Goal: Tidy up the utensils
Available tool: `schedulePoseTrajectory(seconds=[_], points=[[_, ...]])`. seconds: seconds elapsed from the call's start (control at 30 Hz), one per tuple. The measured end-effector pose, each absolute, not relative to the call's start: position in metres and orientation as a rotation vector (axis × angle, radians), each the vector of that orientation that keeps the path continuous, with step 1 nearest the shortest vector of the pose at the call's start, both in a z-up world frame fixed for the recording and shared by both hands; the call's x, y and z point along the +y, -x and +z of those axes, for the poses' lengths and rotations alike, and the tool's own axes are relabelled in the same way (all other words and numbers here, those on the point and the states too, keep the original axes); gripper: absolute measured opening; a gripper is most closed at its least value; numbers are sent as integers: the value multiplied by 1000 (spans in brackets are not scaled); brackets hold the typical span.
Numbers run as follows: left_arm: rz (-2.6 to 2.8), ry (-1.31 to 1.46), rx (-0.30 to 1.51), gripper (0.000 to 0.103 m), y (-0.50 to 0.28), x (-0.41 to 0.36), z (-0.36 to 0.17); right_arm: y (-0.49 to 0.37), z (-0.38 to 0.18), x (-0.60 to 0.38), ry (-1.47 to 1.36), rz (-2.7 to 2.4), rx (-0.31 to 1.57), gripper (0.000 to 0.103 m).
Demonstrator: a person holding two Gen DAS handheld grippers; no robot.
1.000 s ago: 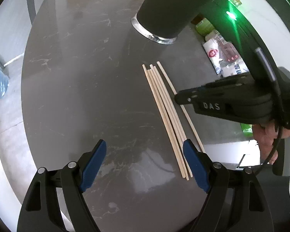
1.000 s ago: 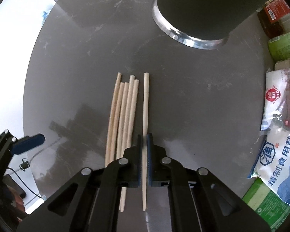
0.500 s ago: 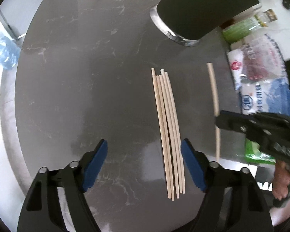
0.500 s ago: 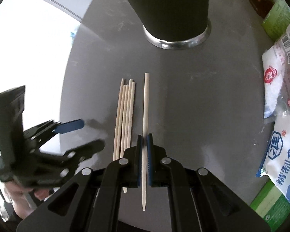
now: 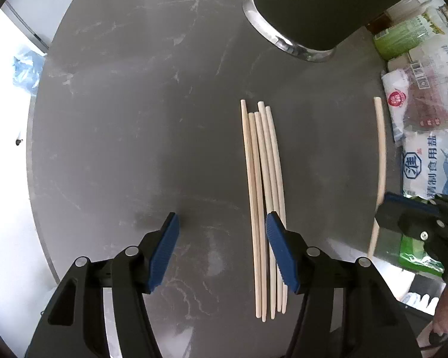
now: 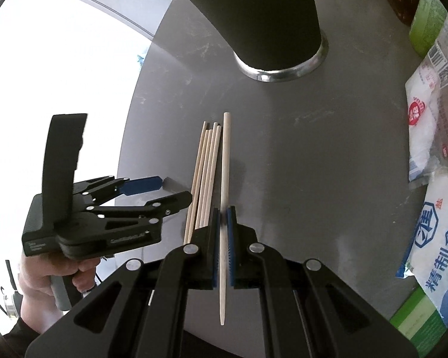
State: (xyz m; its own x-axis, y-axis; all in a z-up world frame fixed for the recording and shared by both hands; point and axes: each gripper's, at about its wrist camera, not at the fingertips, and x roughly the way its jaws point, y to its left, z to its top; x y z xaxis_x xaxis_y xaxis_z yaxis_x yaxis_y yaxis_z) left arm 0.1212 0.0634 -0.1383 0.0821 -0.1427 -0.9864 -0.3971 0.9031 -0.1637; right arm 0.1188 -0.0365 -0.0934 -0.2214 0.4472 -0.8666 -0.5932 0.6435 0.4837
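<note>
Wooden chopstick [image 6: 225, 185] now lifted off bundle [image 5: 264, 197]

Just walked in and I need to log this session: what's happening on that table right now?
A person is sorting chopsticks with a handheld tool in each hand. The right tool is shut on a single chopstick, lifted clear of the grey table. The left tool is open, low over the five remaining chopsticks lying side by side. A black container stands beyond them.
</note>
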Motion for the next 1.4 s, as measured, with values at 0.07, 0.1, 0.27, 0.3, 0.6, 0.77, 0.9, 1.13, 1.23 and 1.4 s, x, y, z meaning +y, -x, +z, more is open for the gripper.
schedulePoseTrajectory(seconds=[0.07,0.1,0.27,0.3,0.6,0.77,0.9,1.13,1.23,1.4], points=[[213,436,1497,58,-121,62,-139,-118,-92,-38,124,971,1510,5],[218,428,1499,57,-122,61,-139,-117,-91,-40,121,977,1508,5],[249,436,1485,49,-122,61,-140,-117,-96,-50,116,992,1521,5],[253,444,1480,48,-121,62,-140,-118,-99,-49,114,994,1526,5],[270,427,1486,46,-122,58,-140,-119,-111,-47,103,996,1535,5],[282,398,1494,48,-127,41,-142,-119,-111,-48,104,998,1536,5],[298,350,1502,47,-130,27,-143,-119,-112,-49,97,1002,1539,5],[318,289,1515,46,-134,12,-145,-119,-114,-50,92,1004,1540,5],[301,265,1510,24,-134,14,-146,-117,-114,-50,93,1007,1540,5],[280,272,1512,4,-131,14,-140,-116,-117,-50,89,1006,1547,5]])
